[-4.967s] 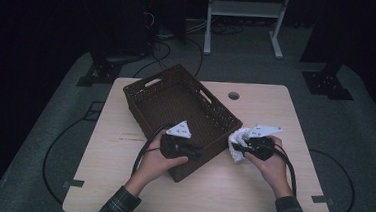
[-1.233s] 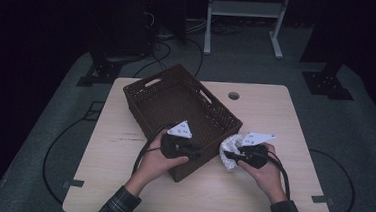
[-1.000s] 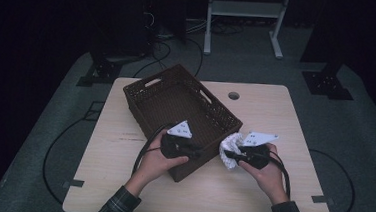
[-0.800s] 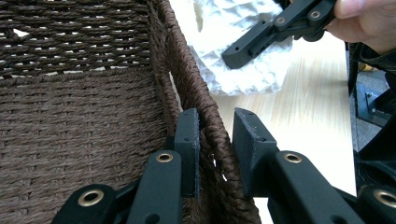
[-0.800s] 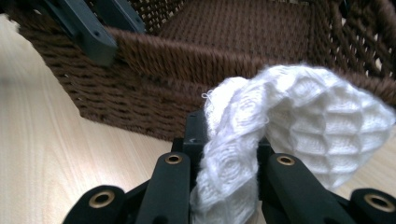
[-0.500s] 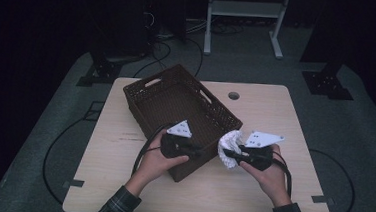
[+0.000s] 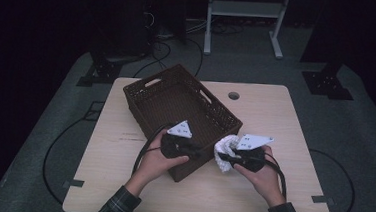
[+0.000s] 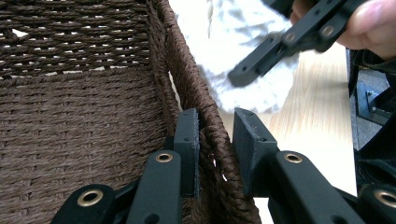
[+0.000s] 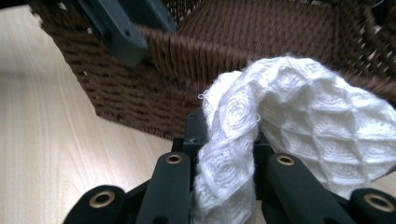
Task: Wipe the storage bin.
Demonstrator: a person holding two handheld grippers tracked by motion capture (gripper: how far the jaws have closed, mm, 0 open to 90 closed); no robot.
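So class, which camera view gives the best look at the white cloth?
The right gripper view: the white cloth is close up, its waffle weave clear, pinched between the right gripper fingers. The left gripper view shows it blurred beyond the basket wall. The high view shows a small bundle.

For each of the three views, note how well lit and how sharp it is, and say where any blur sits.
High view: dim, with dark surroundings; only the table is lit, and detail is soft. Left gripper view: bright; the basket weave is crisp, while the white cloth is washed out and the right gripper blurred. Right gripper view: bright; the cloth is sharp, the basket wall and the left gripper softer.
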